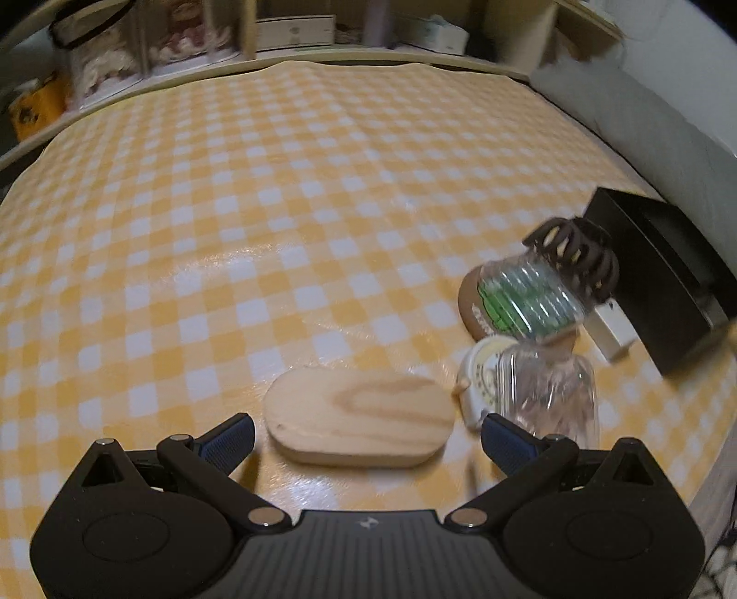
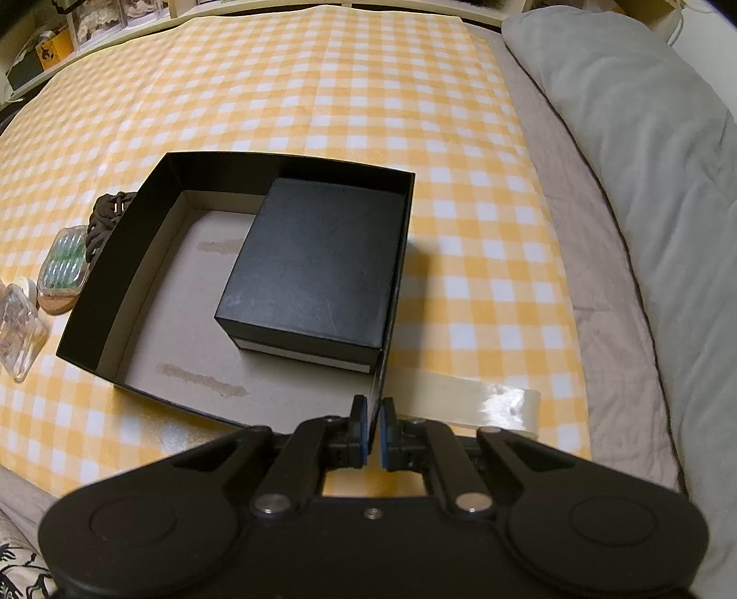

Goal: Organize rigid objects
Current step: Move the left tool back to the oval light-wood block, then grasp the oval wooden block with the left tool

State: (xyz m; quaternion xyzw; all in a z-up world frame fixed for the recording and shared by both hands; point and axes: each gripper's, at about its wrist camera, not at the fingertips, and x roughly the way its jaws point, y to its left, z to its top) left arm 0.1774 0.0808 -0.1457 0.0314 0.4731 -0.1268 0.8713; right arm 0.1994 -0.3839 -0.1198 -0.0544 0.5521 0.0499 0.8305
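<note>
My left gripper (image 1: 364, 426) is open just above the checked cloth, its fingers either side of the near end of an oval wooden block (image 1: 361, 405). To the right of the block lie a clear plastic container (image 1: 552, 396), a round white tin (image 1: 483, 373), a clear pack of green pieces (image 1: 525, 295) and a brown hair claw (image 1: 576, 253). My right gripper (image 2: 374, 405) is shut on the near right wall of an open black box (image 2: 133, 258). A smaller closed black box (image 2: 318, 262) sits in the open box's far right corner.
A yellow checked cloth (image 1: 276, 207) covers the surface. A grey pillow (image 2: 645, 184) lies along the right edge. A strip of clear tape (image 2: 460, 401) sits beside the box. A small white block (image 1: 610, 331) rests against the box's outer wall. Shelves (image 1: 295, 32) stand behind.
</note>
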